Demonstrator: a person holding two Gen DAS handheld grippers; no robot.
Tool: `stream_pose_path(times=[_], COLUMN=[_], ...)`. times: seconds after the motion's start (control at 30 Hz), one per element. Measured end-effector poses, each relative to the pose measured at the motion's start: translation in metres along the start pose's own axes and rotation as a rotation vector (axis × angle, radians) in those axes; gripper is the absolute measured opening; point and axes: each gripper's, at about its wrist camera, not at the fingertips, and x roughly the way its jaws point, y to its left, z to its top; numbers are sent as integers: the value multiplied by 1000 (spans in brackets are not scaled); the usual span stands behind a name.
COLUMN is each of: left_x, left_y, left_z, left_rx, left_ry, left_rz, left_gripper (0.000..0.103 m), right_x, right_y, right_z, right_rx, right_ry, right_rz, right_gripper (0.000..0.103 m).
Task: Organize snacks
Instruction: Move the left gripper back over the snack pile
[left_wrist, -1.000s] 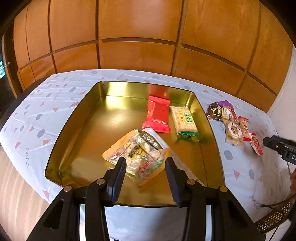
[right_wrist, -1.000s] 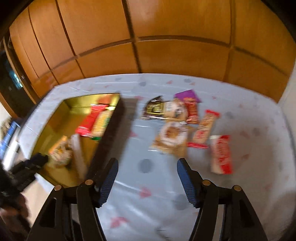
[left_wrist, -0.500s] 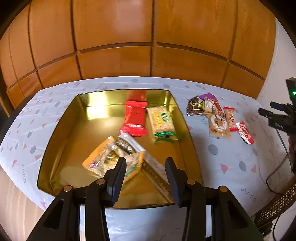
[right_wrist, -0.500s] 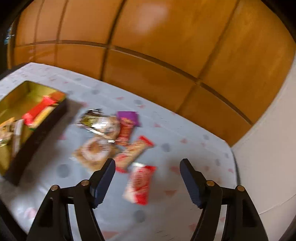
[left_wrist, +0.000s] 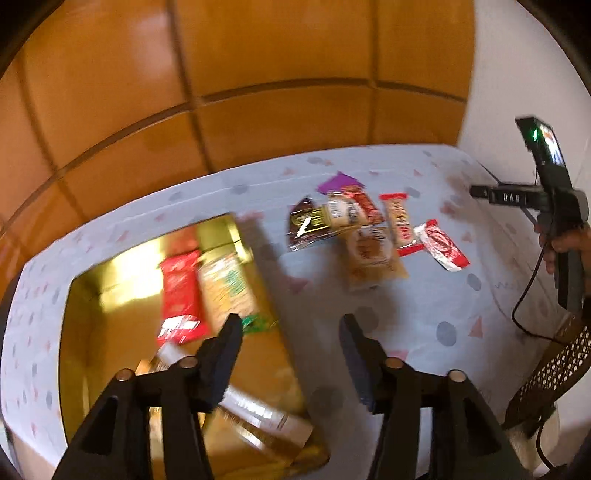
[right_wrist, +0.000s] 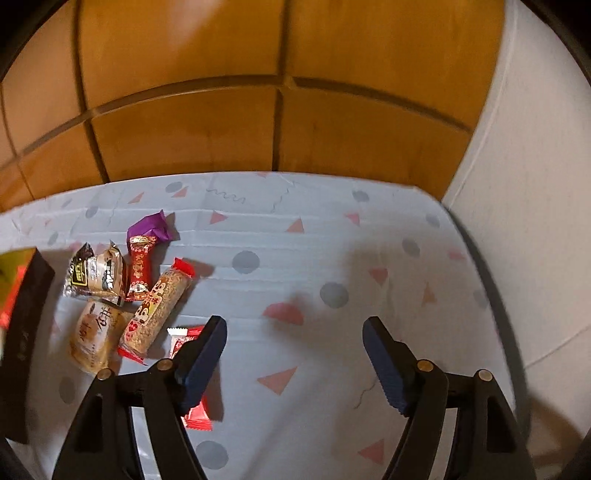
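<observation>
A gold tray (left_wrist: 81, 314) holds a red packet (left_wrist: 179, 291), a green-and-tan packet (left_wrist: 227, 288) and a long packet (left_wrist: 258, 417) near its front. Loose snacks lie on the cloth to its right: a dark brown packet (left_wrist: 314, 221), a round pastry (left_wrist: 371, 254), a cereal bar (left_wrist: 400, 221), a red-and-white packet (left_wrist: 443, 245). My left gripper (left_wrist: 290, 325) is open and empty over the tray's right wall. My right gripper (right_wrist: 293, 332) is open and empty above bare cloth, right of the snack pile (right_wrist: 107, 280); its left finger covers part of the red-and-white packet (right_wrist: 184, 338).
A wood-panelled wall (right_wrist: 258, 110) backs the table and a white wall (right_wrist: 535, 184) closes its right side. The tray's dark outer wall (right_wrist: 26, 314) shows at the left of the right wrist view. A wicker basket (left_wrist: 554, 369) and a cable hang off the table's right edge.
My left gripper has swung right from over the tray's middle to its right wall. My right gripper has swung right, leaving the snack pile at its left. Both stay open.
</observation>
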Motion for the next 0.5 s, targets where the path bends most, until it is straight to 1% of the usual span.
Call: stream_pose_path(times=[0.13,0.2,0.3,0.43,0.5], left_x=[21,33,55,77,91], left_y=[-18,-24,-31,-39,-45], left_z=[26,38,58,78,86], left_rx=[110,165,229,282,331], left_ry=[7,12,33,42,64], left_rz=[-4,-20,-35,-46,-51], left_gripper=[57,58,62,62,62], right_x=[-6,-11,-13,-16,-17], right_y=[-3,-2,1,2,0], right_z=[2,2,2,3,4], right_rx=[39,47,42,34,39], right_ry=[-30,-45,-56,-67,-69], right_rz=[24,39,48,46,58], right_gripper=[80,82,86,87,89])
